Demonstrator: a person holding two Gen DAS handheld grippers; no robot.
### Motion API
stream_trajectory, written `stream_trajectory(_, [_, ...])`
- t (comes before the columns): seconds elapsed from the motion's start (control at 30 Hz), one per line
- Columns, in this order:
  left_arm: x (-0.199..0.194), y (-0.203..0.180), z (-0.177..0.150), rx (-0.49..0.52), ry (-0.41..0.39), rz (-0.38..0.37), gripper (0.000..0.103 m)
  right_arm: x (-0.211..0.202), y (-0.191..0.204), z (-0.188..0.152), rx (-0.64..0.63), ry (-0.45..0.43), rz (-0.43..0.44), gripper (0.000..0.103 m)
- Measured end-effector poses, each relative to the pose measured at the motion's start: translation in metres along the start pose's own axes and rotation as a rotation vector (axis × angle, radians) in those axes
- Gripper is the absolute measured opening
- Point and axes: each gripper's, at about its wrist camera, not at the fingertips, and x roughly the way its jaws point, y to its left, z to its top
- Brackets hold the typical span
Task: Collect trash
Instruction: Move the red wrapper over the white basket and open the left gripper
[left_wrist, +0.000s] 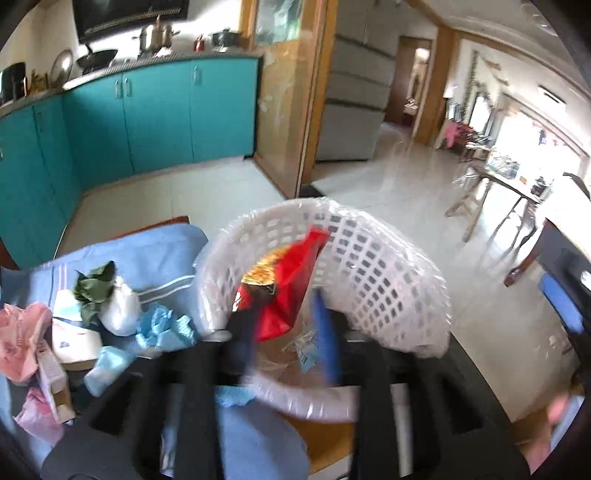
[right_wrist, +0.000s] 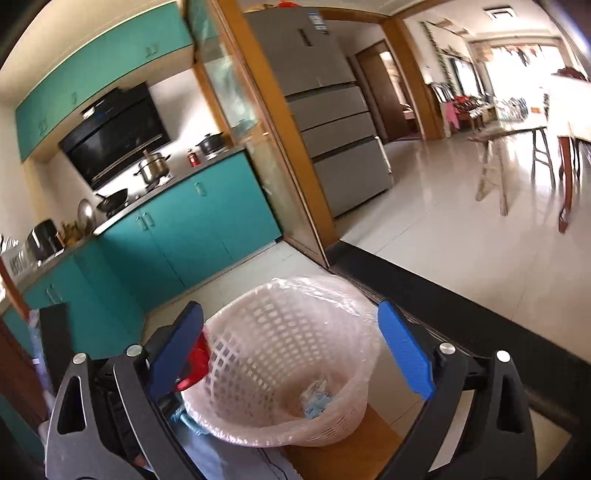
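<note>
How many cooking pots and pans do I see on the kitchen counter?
3. A black wok sits at the left, a steel pot in the middle on the stove, and a dark pot at the right. Others may be hidden.

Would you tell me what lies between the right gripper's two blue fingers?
In the right wrist view, the right gripper is open, and the white lined basket fills the gap between its fingers.

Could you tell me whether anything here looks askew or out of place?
Yes. The white basket is tipped toward the cameras instead of standing upright, its plastic liner loose around the rim. A red snack bag sits at its mouth between the left gripper jaws. More trash litters the blue cloth.
</note>
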Motion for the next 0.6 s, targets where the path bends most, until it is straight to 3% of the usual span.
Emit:
stream_trajectory(0.03, [0.004, 0.002, 0.001, -0.013, 0.01, 0.003, 0.08, 0.002, -0.001, 0.0, -0.001, 0.011, -0.001, 0.094])
stream_trajectory(0.07, [0.005, 0.005, 0.001, -0.026, 0.009, 0.006, 0.083, 0.004, -0.001, -0.001, -0.006, 0.021, 0.002, 0.094])
stream_trajectory(0.3, [-0.061, 0.063, -0.025, -0.041, -0.087, 0.078, 0.088, 0.005, 0.013, -0.006, -0.042, 0.034, 0.041, 0.094])
stream_trajectory(0.47, [-0.137, 0.126, -0.058, -0.103, -0.187, 0.204, 0.095, 0.001, 0.038, -0.017, -0.108, 0.064, 0.09, 0.094])
stream_trajectory(0.6, [-0.184, 0.17, -0.105, -0.195, -0.25, 0.328, 0.098, -0.006, 0.067, -0.033, -0.188, 0.112, 0.15, 0.094])
